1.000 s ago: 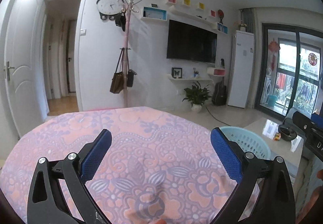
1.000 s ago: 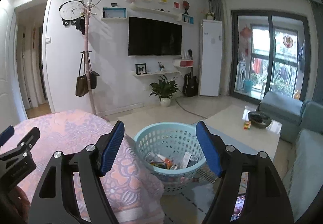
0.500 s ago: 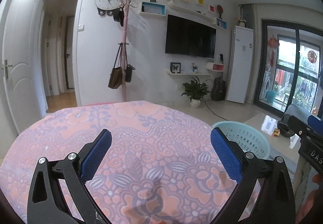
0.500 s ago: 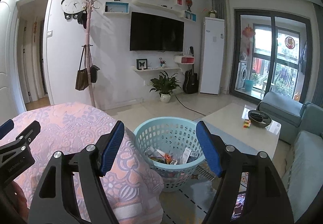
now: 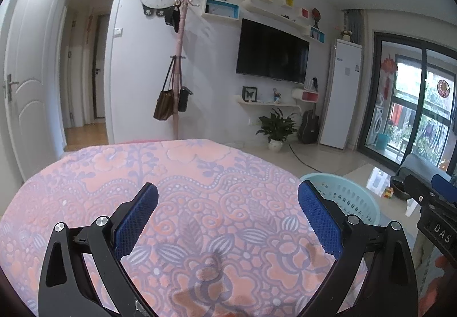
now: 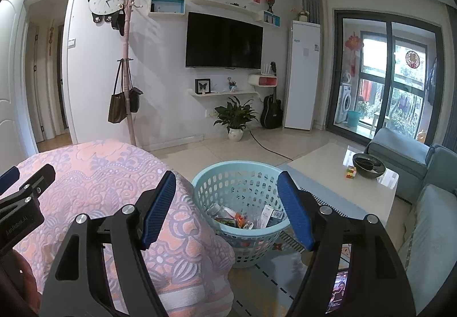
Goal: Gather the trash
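A light blue perforated basket (image 6: 242, 188) stands on the floor by the corner of a table under a pink floral cloth (image 6: 94, 174). Wrappers and other trash (image 6: 242, 218) lie in its bottom. My right gripper (image 6: 227, 204) hangs open above the basket's near rim with nothing between its blue pads. In the left wrist view my left gripper (image 5: 228, 215) is open over the bare cloth (image 5: 200, 174), empty; the basket (image 5: 351, 197) shows at its right, and the right gripper's tip (image 5: 428, 197) pokes in from the edge.
A white coffee table (image 6: 342, 171) with a dark bowl (image 6: 368, 165) and a small cube stands right of the basket. Blue-grey sofas (image 6: 428, 217) line the right side. A coat rack (image 6: 127, 60), potted plant (image 6: 235, 120) and guitar stand by the far wall.
Both views have shifted slightly, showing a little more of the basket's inside and the table top. Both grippers stay open and empty.
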`<state>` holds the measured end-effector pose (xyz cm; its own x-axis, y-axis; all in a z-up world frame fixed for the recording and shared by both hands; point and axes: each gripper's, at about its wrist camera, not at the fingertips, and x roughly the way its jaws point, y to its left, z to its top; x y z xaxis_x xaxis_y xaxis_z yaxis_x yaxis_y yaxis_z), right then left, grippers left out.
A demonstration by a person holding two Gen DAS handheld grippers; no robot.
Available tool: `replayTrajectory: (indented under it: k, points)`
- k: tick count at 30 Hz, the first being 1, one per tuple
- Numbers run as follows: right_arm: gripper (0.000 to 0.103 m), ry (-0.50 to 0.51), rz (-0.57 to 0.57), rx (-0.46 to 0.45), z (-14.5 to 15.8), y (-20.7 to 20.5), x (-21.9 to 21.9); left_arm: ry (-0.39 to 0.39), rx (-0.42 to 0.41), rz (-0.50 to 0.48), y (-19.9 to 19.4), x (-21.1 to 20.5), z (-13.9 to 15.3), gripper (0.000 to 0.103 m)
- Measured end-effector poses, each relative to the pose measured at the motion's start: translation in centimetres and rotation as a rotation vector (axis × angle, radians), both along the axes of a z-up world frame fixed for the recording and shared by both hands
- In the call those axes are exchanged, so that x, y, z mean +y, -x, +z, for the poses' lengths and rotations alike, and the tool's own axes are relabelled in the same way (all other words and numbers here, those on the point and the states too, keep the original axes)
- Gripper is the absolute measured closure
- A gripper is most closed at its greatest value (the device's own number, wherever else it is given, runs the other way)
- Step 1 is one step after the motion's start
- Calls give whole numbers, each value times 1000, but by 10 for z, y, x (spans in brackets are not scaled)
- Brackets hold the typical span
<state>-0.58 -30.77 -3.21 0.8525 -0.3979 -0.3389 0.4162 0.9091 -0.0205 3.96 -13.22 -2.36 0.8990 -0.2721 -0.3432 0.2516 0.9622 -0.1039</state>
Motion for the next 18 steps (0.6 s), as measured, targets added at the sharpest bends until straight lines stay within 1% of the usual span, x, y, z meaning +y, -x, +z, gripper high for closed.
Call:
replayTrajectory:
  k: [6, 18]
  points:
    - [33, 0, 1, 2, 0, -1, 0, 12, 6, 3, -2, 2, 1, 8]
    - [33, -4, 7, 6, -1, 0, 0, 11, 6, 3, -1, 1, 1, 8]
